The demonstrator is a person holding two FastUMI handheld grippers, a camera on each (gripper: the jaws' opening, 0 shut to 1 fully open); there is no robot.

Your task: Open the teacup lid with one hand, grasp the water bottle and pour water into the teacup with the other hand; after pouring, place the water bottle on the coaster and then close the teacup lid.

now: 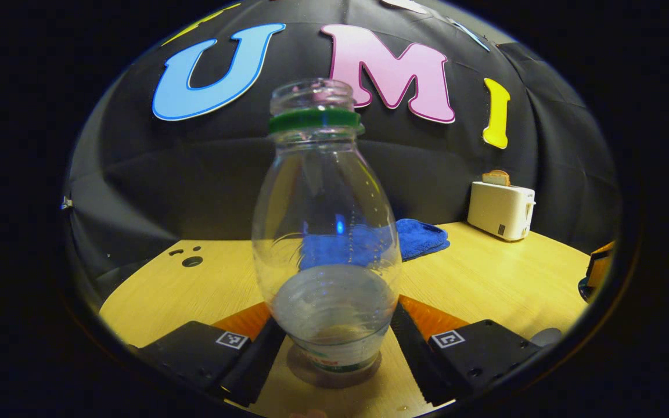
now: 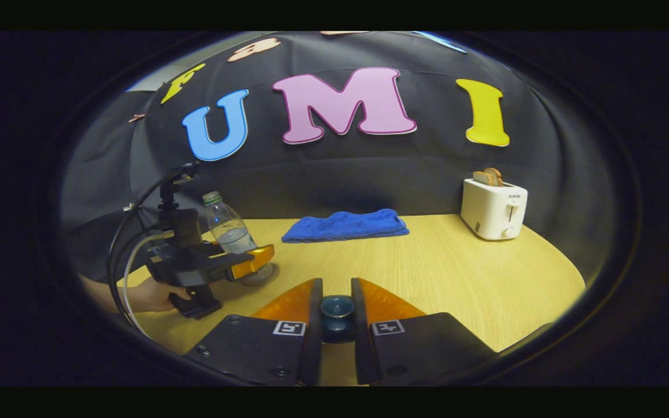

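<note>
The water bottle [image 1: 327, 232] is standing upright between the left gripper's [image 1: 334, 342] wide fingers; the right gripper's [image 2: 337, 316] fingers are pinching the teacup lid [image 2: 337, 307], the teacup staying hidden

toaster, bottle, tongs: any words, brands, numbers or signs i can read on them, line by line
Toaster: small dark print near its top edge, too blurred to read.
Bottle: label strip at the base, with red and green print, too distorted to read.
Left tongs, right tongs: square black-and-white marker tags, patterns only, no words.
</note>
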